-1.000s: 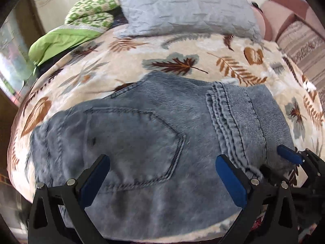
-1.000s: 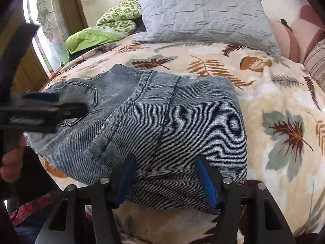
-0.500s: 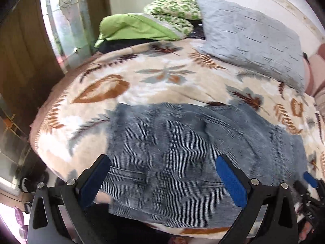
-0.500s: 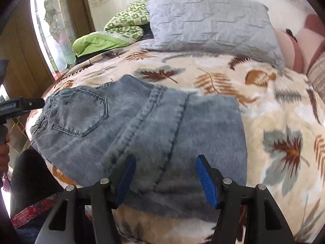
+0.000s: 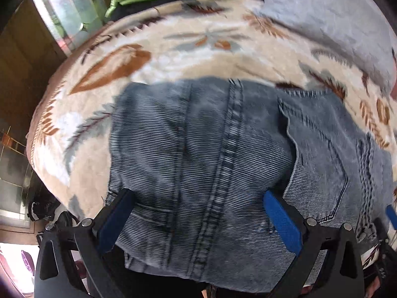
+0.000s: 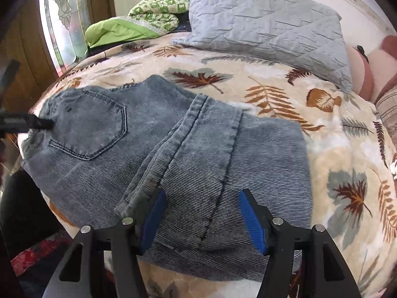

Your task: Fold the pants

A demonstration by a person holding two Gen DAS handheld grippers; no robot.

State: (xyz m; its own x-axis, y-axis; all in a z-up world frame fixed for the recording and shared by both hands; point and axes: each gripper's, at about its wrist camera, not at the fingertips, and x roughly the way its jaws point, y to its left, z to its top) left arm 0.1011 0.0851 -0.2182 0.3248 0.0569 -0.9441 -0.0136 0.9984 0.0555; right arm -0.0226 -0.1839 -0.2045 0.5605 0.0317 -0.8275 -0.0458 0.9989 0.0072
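- The jeans (image 6: 153,154) are lying folded on the leaf-print blanket (image 6: 347,149) near the front edge of the bed, in a compact, roughly rectangular bundle with several layers stacked; by my judgement the main folds are already made and only tidying is left.
- At the left end, the left gripper (image 5: 198,221) is hovering over the waist end of the bundle, its blue pads (image 5: 282,221) standing wide apart with denim beneath them but nothing pinched; in the right wrist view its black tip is showing at the bundle's left edge, and whether it is touching the cloth there I cannot tell.
- The back pocket (image 6: 99,131) is facing up on the left part, lying flat.
- In the middle, a thick seam (image 6: 196,134) is running slantwise across the top layer, which is sitting a little askew over the layer below, so the edges are not lining up neatly.
- At the right, the right gripper (image 6: 201,218) is poised over the near edge, its fingers moderately spread and holding nothing.
- Behind the bundle, the grey pillow (image 6: 268,29) and the green bedding (image 6: 129,29) are staying well clear.
- Squaring the offset layers is looking like the remaining work.
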